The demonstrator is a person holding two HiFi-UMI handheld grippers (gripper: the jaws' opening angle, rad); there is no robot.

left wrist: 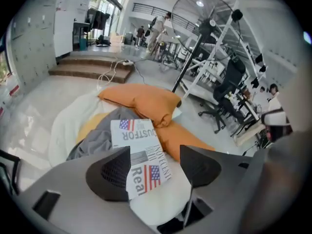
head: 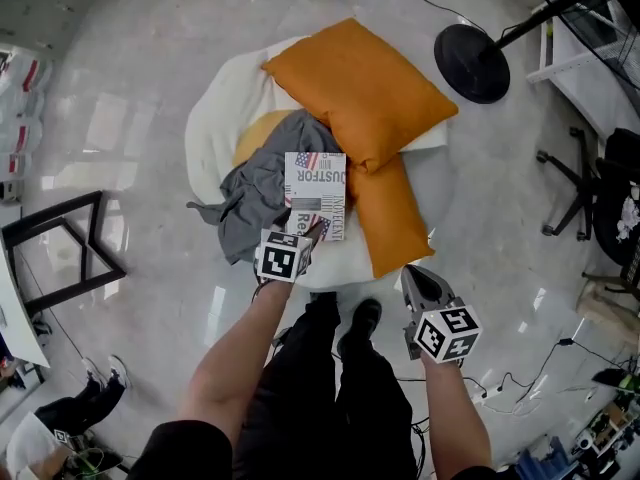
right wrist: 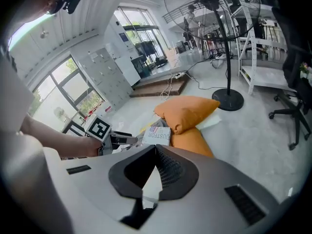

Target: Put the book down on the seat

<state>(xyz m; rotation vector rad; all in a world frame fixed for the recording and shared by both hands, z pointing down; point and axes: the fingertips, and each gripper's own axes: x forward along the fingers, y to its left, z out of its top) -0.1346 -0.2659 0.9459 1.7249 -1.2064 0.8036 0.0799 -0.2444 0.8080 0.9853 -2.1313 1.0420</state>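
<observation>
Widest of all, a pale polished stone floor (head: 130, 98); in its middle a white round soft seat (head: 212, 118), loaded with a big orange fabric cushion (head: 360, 83) on the far right side and a second, narrower orange cushion (head: 390, 218) nearer, touching the first. Left of these, a crumpled grey cloth (head: 255, 198) spread over the seat's middle. Between cloth and narrow cushion, the flat white book with flag prints and black lettering (head: 318, 190), already lying on the seat, cover up, left edge touching the cloth, right edge just beside the narrow cushion. Long axis running near to far, so almost in line with the left gripper (head: 312, 233). Placed directly beyond that gripper's tips, on the far side, with the near short edge showing between the two jaws in the left gripper view. Jaws of the left gripper spread wide, pads not pressing on the cover, nothing clamped. As for the right gripper (head: 420, 280): held low on the near right, well apart from the book, jaws brought together with tips touching and nothing between them. Clearly nearer to the book: the left one. Judged from this: placing apparently done; next probably a straight pull back toward the near side, along the book's long axis, without catching the near edge or dragging the cloth.
</observation>
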